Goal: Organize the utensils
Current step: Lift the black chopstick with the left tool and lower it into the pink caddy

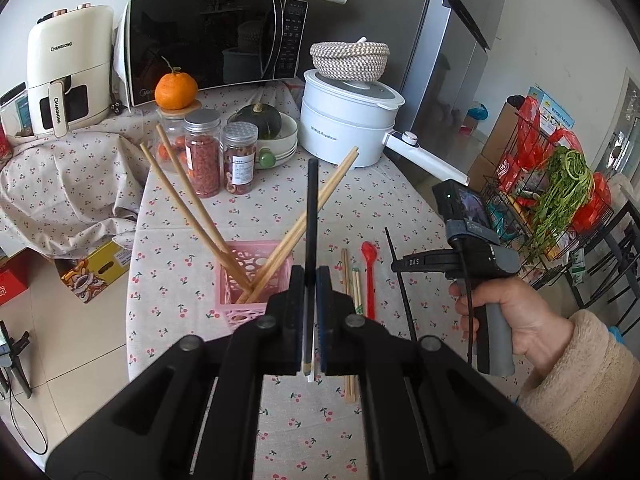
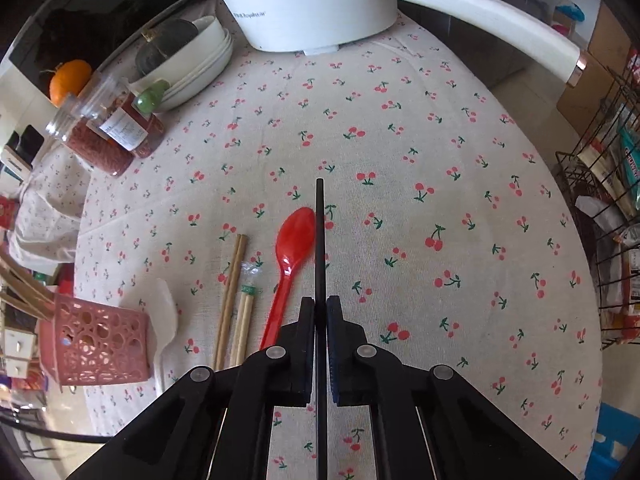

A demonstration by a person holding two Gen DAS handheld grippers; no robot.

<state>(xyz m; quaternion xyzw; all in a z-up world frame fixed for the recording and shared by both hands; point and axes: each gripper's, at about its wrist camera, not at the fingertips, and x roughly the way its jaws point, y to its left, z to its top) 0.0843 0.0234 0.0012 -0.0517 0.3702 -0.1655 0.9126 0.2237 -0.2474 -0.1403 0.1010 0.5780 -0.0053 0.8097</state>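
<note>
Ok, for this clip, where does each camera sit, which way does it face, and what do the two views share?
Left wrist: sits on the left gripper, facing across the cherry-print tablecloth toward the microwave; its fingers clamp a black chopstick over the pink perforated plastic basket; the right hand shows.
Right wrist: sits on the right gripper, tilted down at the tablecloth, clamping a thin black chopstick; only its own fingers show.
Shared: basket, red plastic spoon, wooden chopsticks, white electric pot.
</note>
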